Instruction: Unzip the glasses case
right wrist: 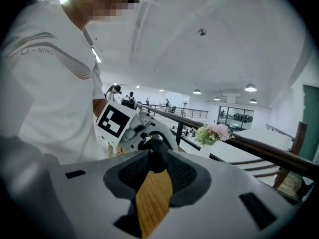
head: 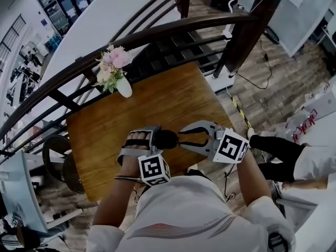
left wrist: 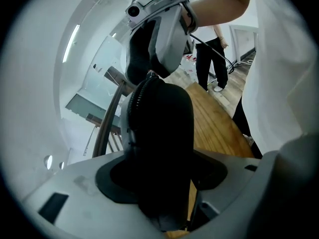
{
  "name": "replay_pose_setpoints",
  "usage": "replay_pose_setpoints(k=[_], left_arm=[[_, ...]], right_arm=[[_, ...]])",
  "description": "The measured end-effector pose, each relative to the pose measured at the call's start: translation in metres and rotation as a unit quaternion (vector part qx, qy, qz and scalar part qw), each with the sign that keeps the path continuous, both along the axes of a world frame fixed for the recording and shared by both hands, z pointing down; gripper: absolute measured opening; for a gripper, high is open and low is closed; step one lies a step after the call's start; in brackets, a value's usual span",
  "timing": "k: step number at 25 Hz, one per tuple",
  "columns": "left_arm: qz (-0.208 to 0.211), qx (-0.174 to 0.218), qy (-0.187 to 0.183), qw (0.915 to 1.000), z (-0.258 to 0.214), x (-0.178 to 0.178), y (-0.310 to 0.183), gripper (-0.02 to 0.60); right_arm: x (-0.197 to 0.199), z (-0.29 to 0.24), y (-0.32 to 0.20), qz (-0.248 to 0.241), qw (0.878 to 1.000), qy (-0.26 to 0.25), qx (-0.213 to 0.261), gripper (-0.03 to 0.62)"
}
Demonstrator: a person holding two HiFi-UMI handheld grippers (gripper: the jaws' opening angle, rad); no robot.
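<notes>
Wooden table [head: 173,96], left tool [head: 148,139] clamped on glasses case [head: 167,139], right tool [head: 186,137] jaws apart.

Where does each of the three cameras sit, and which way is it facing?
Head view: on the person's head, facing steeply down at the brown wooden table; shows white shirt, left tool, right tool.
Left gripper view: on the left tool, along jaws clamped on the black zippered glasses case, toward the right tool.
Right gripper view: on the right tool, along parted jaws, toward the left tool and shirt.
Shared: the case; gripper views face each other.
</notes>
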State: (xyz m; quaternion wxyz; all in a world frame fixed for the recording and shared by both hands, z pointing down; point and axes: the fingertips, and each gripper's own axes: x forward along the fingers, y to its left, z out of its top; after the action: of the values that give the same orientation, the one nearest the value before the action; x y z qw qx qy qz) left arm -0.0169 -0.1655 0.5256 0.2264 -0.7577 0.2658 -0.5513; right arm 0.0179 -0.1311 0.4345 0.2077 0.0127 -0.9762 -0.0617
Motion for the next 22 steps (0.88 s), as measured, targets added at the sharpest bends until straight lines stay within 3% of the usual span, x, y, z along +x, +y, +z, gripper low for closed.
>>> replay_pose_setpoints(k=[4,7,11,15,19,22], left_arm=[[0.017,-0.009,-0.004,0.9998,0.004,0.005,0.006,0.279],[0.013,-0.021,-0.003,0.9997,0.009,0.002,0.006,0.279],[0.016,-0.04,-0.012,0.999,0.017,-0.001,0.008,0.279],[0.045,-0.058,-0.042,0.9965,0.025,-0.004,0.013,0.279],[0.09,-0.145,-0.032,0.9849,0.04,0.0,0.033,0.278],[0.099,-0.22,0.019,0.9703,0.043,0.003,0.049,0.278]], right_arm=[[-0.001,0.009,0.013,-0.034,0.999,0.01,-0.014,0.137],[-0.001,0.012,0.011,-0.032,0.999,0.014,-0.002,0.1],[0.0,0.021,0.012,-0.03,0.996,0.06,0.066,0.067],[-0.001,0.029,0.019,-0.061,0.985,0.11,0.122,0.058],[-0.001,0.033,0.028,-0.096,0.958,0.17,0.211,0.052],[-0.003,0.031,0.03,-0.108,0.938,0.198,0.263,0.051]])
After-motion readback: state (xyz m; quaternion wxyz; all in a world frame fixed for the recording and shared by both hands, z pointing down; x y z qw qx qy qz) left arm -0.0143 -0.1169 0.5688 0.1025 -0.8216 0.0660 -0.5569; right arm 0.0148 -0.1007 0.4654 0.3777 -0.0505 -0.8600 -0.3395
